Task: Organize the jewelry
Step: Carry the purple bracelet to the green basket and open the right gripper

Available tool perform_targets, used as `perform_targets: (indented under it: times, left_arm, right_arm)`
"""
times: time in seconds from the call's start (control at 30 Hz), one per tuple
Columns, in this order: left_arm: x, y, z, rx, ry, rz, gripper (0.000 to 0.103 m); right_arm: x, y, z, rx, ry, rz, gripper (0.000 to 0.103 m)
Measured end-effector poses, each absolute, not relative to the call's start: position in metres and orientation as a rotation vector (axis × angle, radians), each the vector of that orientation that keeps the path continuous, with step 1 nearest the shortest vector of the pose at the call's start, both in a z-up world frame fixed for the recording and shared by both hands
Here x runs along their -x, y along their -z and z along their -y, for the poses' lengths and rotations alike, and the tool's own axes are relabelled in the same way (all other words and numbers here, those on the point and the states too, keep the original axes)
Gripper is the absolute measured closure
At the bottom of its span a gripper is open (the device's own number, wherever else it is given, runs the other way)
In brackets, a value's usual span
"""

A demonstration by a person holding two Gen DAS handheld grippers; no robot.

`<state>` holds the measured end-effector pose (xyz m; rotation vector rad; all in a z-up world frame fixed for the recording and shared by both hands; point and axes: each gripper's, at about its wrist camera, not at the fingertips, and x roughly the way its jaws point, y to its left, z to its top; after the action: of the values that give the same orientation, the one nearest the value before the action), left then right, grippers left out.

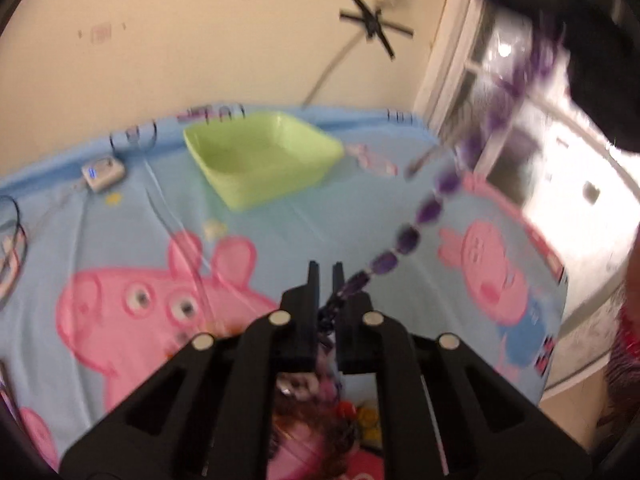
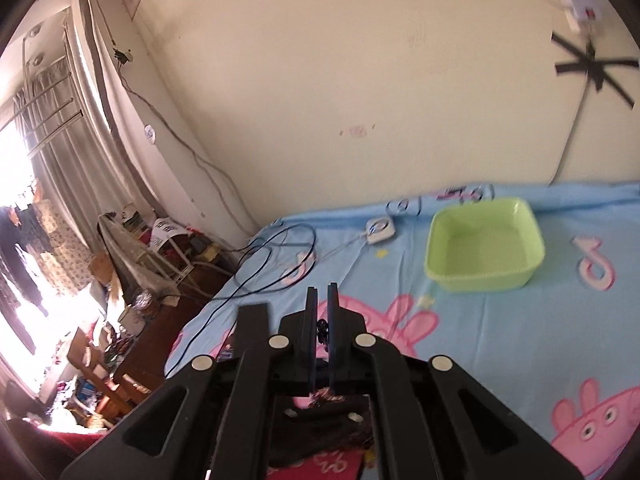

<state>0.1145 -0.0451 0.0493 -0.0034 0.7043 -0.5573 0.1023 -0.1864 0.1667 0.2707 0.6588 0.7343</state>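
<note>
A purple bead necklace (image 1: 408,238) stretches taut from my left gripper (image 1: 326,268), which is shut on its lower end, up and right to a dark blurred shape (image 1: 592,40) at the top right. In the right wrist view my right gripper (image 2: 322,290) is shut, with a dark strand of the necklace (image 2: 322,330) pinched between its fingers. An empty light-green square tray (image 1: 256,196) sits on the blue cartoon-pig cloth (image 1: 120,208) beyond both grippers, also seen as the tray (image 2: 484,280) at the right. A blurred heap of mixed jewelry (image 1: 320,412) lies under the left gripper.
A small white device (image 2: 380,232) with a cord lies left of the tray, near a looping black cable (image 2: 272,264). The cloth's left edge drops to a cluttered floor (image 2: 120,320). A cream wall (image 2: 320,100) stands behind the table.
</note>
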Motion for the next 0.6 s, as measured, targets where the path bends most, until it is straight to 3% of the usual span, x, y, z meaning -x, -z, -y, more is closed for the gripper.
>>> perform_targets:
  times: [0.4,0.6]
  left_arm:
    - [-0.204,-0.191,0.051,-0.048,0.489,-0.546,0.097]
    - [-0.252,-0.214,0.068,-0.053,0.451,-0.514,0.097]
  right_arm:
    - [-0.181,-0.241,0.217,-0.300,-0.619,-0.471,0.103]
    - [-0.226,-0.235,0.227,-0.320,-0.573,-0.454,0.103]
